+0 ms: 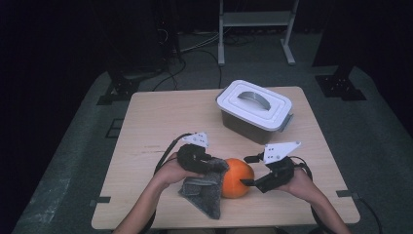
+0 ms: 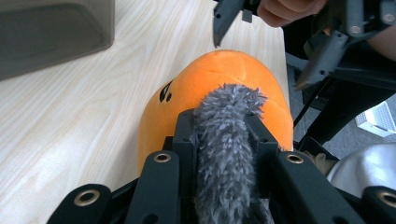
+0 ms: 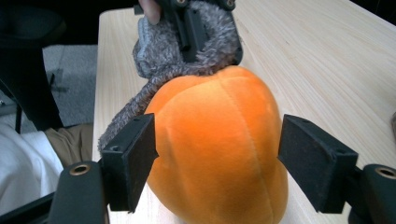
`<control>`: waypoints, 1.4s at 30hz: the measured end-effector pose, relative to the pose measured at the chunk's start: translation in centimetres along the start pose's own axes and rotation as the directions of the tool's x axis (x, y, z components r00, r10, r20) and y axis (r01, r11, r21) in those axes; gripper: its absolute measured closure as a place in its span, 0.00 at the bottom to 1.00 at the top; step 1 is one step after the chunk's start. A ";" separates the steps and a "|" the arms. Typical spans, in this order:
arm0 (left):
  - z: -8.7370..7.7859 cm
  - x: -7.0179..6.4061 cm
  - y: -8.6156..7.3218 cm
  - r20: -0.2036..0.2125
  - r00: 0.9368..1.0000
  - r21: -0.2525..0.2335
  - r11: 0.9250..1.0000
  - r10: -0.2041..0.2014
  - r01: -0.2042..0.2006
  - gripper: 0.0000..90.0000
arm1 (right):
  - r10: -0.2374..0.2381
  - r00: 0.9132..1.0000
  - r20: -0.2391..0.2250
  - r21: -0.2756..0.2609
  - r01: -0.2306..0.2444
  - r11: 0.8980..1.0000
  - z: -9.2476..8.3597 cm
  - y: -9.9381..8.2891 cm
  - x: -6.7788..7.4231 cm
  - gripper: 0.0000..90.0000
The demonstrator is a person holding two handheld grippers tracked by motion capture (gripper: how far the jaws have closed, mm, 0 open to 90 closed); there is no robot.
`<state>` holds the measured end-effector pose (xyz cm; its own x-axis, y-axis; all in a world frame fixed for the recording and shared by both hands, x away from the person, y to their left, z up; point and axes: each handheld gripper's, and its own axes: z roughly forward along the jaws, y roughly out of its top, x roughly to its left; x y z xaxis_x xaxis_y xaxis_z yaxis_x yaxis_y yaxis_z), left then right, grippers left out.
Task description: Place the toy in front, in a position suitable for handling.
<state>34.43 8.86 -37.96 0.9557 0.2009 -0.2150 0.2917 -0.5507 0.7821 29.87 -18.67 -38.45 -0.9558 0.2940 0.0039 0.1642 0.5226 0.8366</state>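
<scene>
An orange plush pumpkin sits on the wooden table near its front edge. A grey furry cloth drapes against the pumpkin's left side and hangs down to the tabletop. My left gripper is shut on that cloth, with the tuft pinched between the jaws right at the pumpkin. My right gripper is open, its pads standing either side of the pumpkin. The right pad stands off the plush and the left pad is at its edge. Behind the pumpkin are the cloth and the left gripper.
A grey storage box with a white lid and handle stands at the back right of the table, and its corner shows in the left gripper view. A metal rack and cables lie on the floor beyond.
</scene>
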 end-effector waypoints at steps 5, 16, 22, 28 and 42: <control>0.4 -0.4 0.6 0.004 1.000 0.015 1.000 0.022 -0.022 0.79 | -0.041 0.998 0.052 0.063 0.038 0.997 1.5 -0.3 0.3 0.27; 0.4 -0.4 -0.1 0.025 1.000 -0.006 1.000 0.013 -0.013 0.78 | -0.041 0.999 0.033 0.020 0.040 0.999 1.3 -2.2 -0.8 0.47; 0.4 -0.3 -1.0 0.016 1.000 0.030 0.999 0.014 -0.015 0.79 | 0.016 1.000 0.026 -0.006 -0.016 1.000 0.9 -2.9 -1.7 0.47; 0.3 -0.1 -1.2 0.023 1.000 0.011 1.000 0.006 -0.007 0.79 | 0.050 0.999 0.018 -0.018 -0.050 0.999 0.7 -3.1 -2.0 0.46; 1.0 -1.5 2.5 0.061 0.995 -0.026 0.996 0.084 -0.083 0.79 | -0.033 0.999 0.005 0.020 0.033 0.999 2.1 -1.6 -0.2 0.46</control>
<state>33.79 6.38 -36.22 0.9775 0.1044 -0.1834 0.2105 -0.5441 0.8122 30.26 -17.88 -40.99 -0.9593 0.2811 -0.0265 0.1379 0.5482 0.8249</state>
